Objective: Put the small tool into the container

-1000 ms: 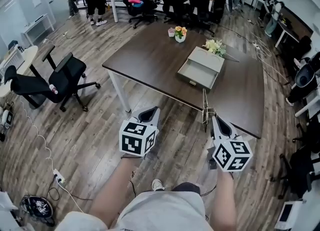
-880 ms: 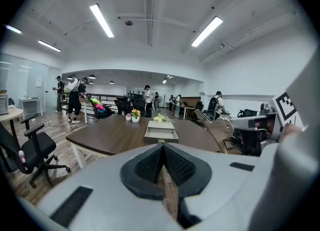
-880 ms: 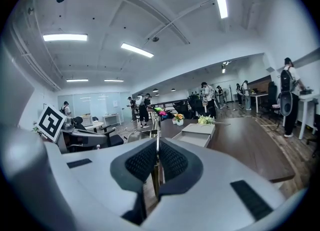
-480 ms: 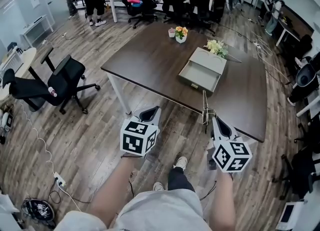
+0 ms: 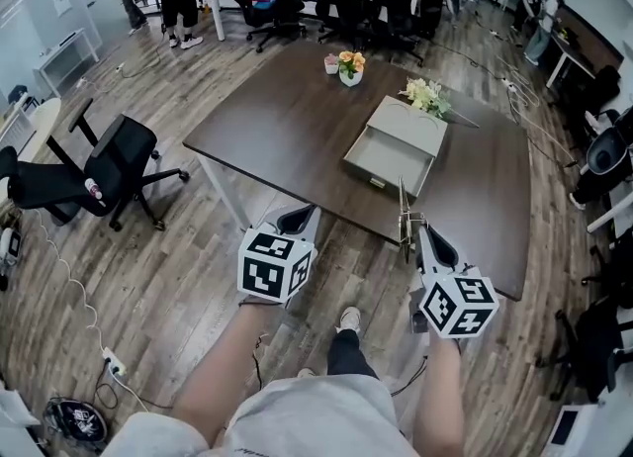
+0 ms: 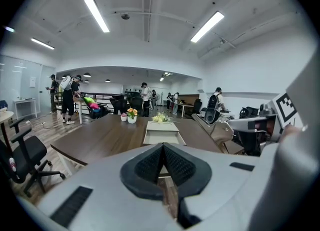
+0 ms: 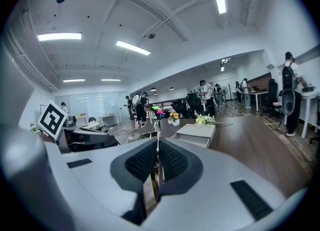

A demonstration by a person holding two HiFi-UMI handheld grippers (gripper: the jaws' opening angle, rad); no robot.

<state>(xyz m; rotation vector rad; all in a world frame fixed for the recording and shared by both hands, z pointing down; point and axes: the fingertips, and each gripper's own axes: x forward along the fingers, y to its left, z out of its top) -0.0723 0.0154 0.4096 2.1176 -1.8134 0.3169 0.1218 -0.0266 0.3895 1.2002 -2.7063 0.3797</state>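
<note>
My right gripper (image 5: pixel 420 232) is clenched on the thin metal tool (image 5: pixel 403 210), which sticks up from the jaws right of frame centre. The grey open drawer-like container (image 5: pixel 388 156) sits above it, apart, on the dark brown table (image 5: pixel 287 129). My left gripper (image 5: pixel 297 218) is clenched on nothing.

No readable text, label, brand or number shows in any view.
</note>
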